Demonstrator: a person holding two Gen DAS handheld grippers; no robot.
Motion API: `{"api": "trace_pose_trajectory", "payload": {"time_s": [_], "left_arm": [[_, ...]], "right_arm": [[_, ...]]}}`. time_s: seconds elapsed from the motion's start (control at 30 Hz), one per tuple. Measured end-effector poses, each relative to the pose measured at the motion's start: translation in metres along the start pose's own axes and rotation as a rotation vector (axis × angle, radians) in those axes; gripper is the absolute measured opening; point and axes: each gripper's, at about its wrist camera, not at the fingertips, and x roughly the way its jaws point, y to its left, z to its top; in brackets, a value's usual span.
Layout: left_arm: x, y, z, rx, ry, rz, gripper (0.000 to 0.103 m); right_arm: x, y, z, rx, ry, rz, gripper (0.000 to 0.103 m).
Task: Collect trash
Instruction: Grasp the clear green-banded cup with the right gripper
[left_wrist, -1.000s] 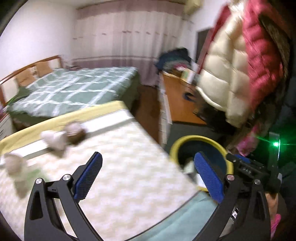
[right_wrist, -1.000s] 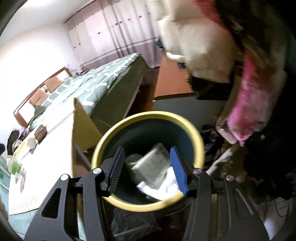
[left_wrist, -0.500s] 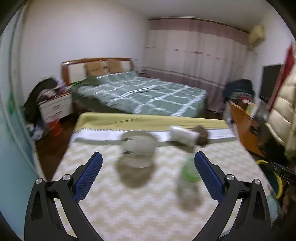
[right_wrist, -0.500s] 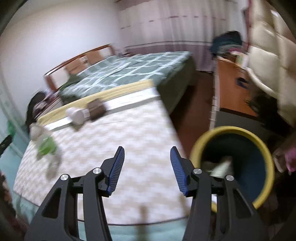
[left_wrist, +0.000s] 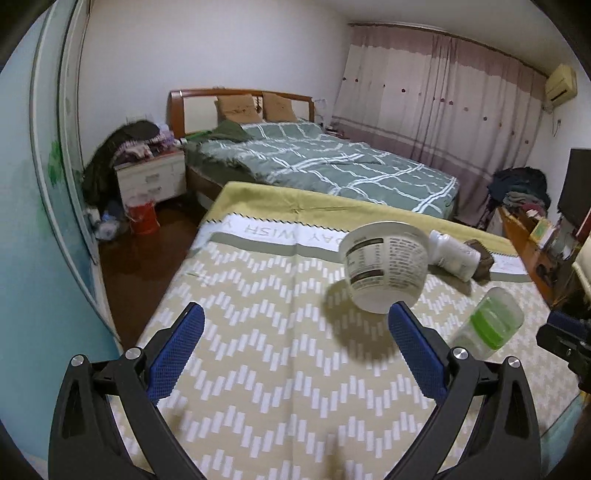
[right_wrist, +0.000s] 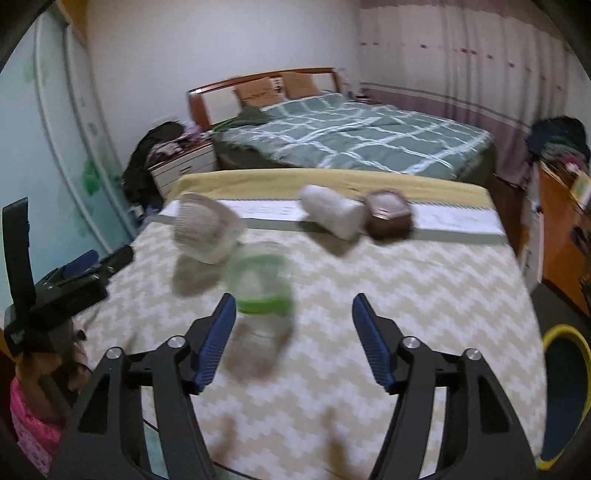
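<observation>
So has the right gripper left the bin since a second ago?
Yes. The right gripper hung over the bin's mouth then; now it is above the patterned table, jaws opening and empty, with the bin at the view's lower right edge.

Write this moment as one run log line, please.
left tongs: open, empty | right tongs: opening, empty | on mat: paper bowl, green-banded plastic bottle, white bottle, brown box | bin: beside mat

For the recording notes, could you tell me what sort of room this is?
A home bedroom: a made bed with a wooden headboard, a nightstand and long curtains.
</observation>
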Motion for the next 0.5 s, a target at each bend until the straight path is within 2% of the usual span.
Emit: {"api": "trace_pose_trajectory", "payload": {"time_s": [0.1,0.3,0.37,0.43,0.47,0.5], "left_arm": [[-0.003,-0.002,-0.001,0.016,-0.015,0.016,0.098],[-0.004,-0.004,-0.001,0.015,-0.003,-0.002,0.098],[-0.005,-0.005,-0.001,0.017,0.000,-0.006,0.098],[-0.004,-0.006,-0.002,0.021,0.002,-0.010,0.098],[-0.004,-0.006,-0.002,0.021,0.004,-0.011,0.098],[-0.004,-0.007,-0.002,0.021,0.005,-0.013,0.098]], "right_arm": [[0.013,0.018,0.006,-0.027,-0.005,-0.011,0.074],[0.041,0.031,0.010,-0.049,0.041,-0.048,0.074],[0.051,0.032,0.010,-0.048,0.054,-0.056,0.068],[0.055,0.032,0.009,-0.050,0.066,-0.063,0.053],[0.057,0.032,0.009,-0.051,0.067,-0.065,0.049],[0.057,0.031,0.009,-0.049,0.064,-0.062,0.049]]}}
